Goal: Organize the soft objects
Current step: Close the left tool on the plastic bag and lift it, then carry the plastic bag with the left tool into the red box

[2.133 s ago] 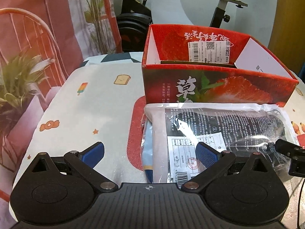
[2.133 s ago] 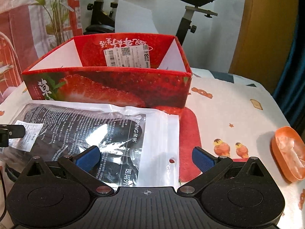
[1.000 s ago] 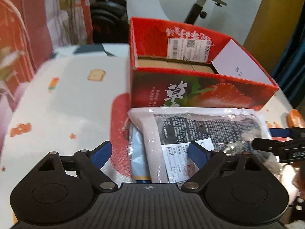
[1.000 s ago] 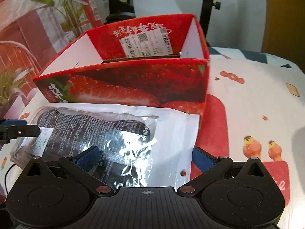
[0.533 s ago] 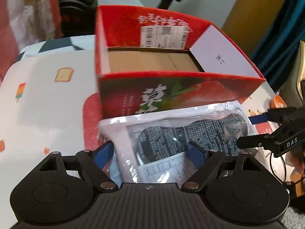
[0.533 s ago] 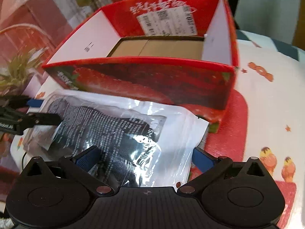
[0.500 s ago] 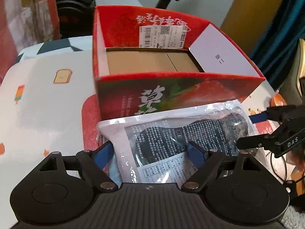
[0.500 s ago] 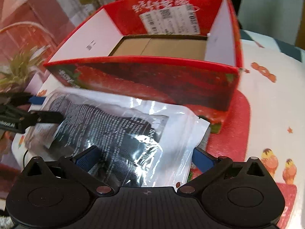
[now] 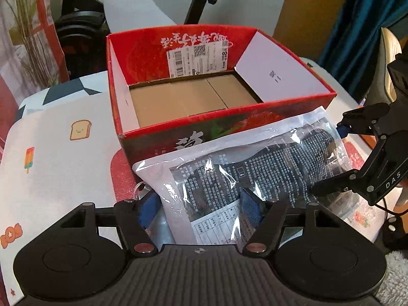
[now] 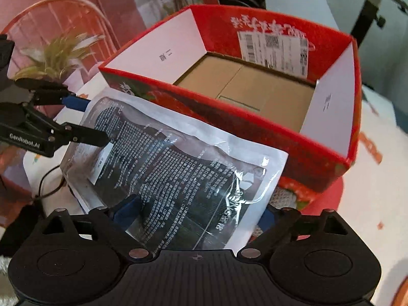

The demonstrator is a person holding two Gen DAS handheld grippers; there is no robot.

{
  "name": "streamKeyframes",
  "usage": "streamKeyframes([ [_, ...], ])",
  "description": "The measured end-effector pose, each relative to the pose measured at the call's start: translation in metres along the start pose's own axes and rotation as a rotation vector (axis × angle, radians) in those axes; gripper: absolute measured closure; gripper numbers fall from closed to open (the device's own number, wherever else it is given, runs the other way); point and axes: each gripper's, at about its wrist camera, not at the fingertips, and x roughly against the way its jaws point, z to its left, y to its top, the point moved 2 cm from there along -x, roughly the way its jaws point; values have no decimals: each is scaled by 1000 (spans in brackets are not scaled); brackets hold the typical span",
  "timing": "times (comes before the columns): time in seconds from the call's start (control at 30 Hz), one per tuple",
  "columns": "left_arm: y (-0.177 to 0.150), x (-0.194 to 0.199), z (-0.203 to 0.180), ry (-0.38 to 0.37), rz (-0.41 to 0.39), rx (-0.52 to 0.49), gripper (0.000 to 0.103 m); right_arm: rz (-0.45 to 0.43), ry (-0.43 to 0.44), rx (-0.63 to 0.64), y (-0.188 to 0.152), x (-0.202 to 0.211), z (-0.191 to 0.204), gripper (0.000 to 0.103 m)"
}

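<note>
A clear plastic package point(image 9: 255, 168) with a black printed soft item inside is held up off the table between both grippers, tilted, just in front of the red strawberry box point(image 9: 142, 137). My left gripper point(image 9: 199, 210) is shut on its left end. My right gripper point(image 10: 196, 213) is shut on its right end; the package also shows in the right wrist view point(image 10: 178, 168). The box point(image 10: 331, 153) is open on top with a bare cardboard floor. A second bluish package point(image 9: 158, 224) lies under the left gripper, mostly hidden.
The table has a white cloth point(image 9: 63, 153) with cartoon prints and a red patch under the box. An exercise bike point(image 9: 76, 20) stands behind the table. A plant point(image 10: 58, 58) stands at the left. A blue curtain point(image 9: 362, 38) hangs at the right.
Both grippers have risen with the package, lifting it off the table toward the box's near wall. The views now look down into the box.
</note>
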Motion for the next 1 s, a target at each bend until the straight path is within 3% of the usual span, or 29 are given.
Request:
streamKeyframes([
  [0.07, 0, 3, 2, -4, -14, 13, 33, -11, -10, 33, 1, 7, 2, 21],
  [0.23, -2, 17, 4, -3, -51, 32, 34, -47, -25, 91, 6, 25, 6, 47],
  [0.43, 4, 40, 1, 19, -121, 41, 34, -127, -38, 125, 15, 50, 11, 66],
  [0.73, 34, 91, 1, 45, -300, 62, 39, -315, -57, 178, 48, 104, 15, 71],
  [1.0, 86, 108, -4, 76, -459, 62, 45, -474, -216, 270, 88, 126, 3, 71],
])
